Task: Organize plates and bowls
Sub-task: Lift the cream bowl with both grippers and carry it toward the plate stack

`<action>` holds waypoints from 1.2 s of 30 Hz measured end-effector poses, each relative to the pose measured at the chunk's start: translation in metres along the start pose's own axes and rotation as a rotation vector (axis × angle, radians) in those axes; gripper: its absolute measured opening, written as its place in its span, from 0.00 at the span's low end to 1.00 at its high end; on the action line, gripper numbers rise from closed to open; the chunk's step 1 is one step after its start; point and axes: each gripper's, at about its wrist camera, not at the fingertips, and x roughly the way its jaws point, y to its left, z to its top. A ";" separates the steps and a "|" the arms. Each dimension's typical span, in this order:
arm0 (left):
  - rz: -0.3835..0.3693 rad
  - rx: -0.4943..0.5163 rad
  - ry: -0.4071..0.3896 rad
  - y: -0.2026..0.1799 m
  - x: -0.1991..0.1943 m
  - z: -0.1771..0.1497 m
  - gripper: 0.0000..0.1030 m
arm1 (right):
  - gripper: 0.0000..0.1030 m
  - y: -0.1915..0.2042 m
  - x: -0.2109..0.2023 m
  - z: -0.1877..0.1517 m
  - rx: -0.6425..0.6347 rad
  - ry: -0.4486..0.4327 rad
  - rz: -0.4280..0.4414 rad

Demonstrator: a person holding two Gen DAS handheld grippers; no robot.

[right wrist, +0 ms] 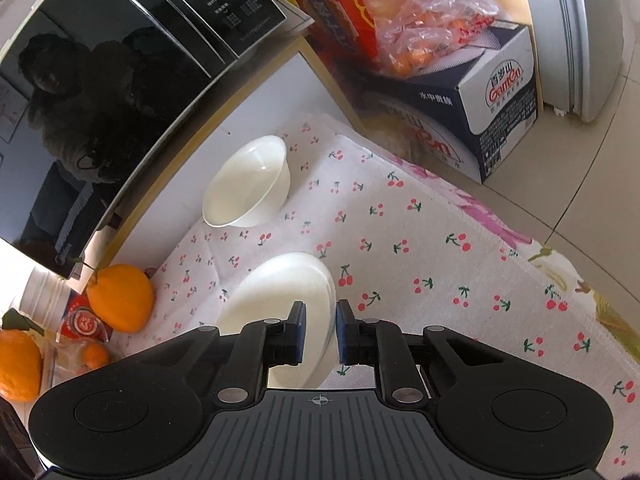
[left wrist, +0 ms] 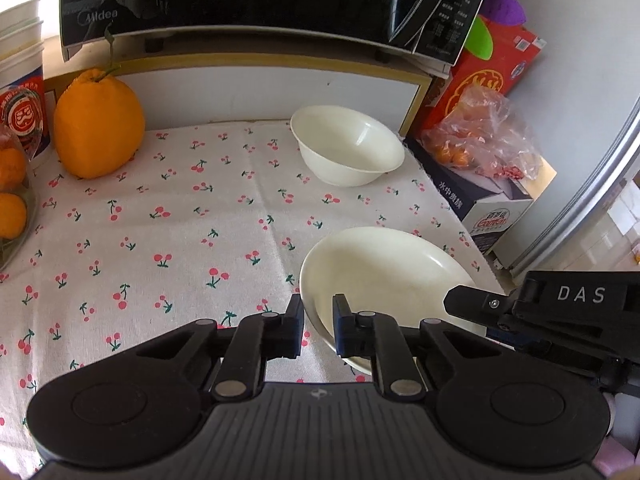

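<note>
Your left gripper (left wrist: 319,322) and right gripper (right wrist: 321,330) hide the near part of the plate (left wrist: 384,268), and both have their fingers clenched on its rim from opposite sides. The plate is plain, glossy cream-white, shallow, at the near right of the cherry-print cloth (left wrist: 168,216) on the desk. A matching bowl (left wrist: 346,144) stands upright behind it, apart.

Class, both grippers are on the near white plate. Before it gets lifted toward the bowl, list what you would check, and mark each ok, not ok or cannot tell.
1. Left gripper shut on the plate rim: ok.
2. Right gripper shut on the opposite rim: ok.
3. Plate empty: ok.
4. Bowl upright, empty and apart from the plate: ok.
5. Cherry-print cloth between plate and bowl free of objects: ok.
6. Plate already lifted off the cloth: cannot tell.
</note>
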 end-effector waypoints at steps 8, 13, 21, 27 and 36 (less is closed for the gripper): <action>-0.007 0.011 -0.032 -0.003 -0.009 -0.001 0.13 | 0.15 0.005 -0.011 0.003 -0.026 -0.013 0.009; -0.007 0.012 -0.048 -0.005 -0.018 -0.002 0.13 | 0.15 0.011 -0.022 0.005 -0.045 -0.018 0.021; -0.006 0.009 -0.051 -0.007 -0.033 -0.006 0.13 | 0.15 0.012 -0.044 0.008 -0.053 -0.010 0.060; -0.002 0.033 -0.051 -0.012 -0.043 -0.011 0.13 | 0.15 0.015 -0.059 0.005 -0.069 0.009 0.053; 0.002 0.039 -0.050 -0.016 -0.058 -0.022 0.13 | 0.15 0.014 -0.080 -0.004 -0.091 0.036 0.056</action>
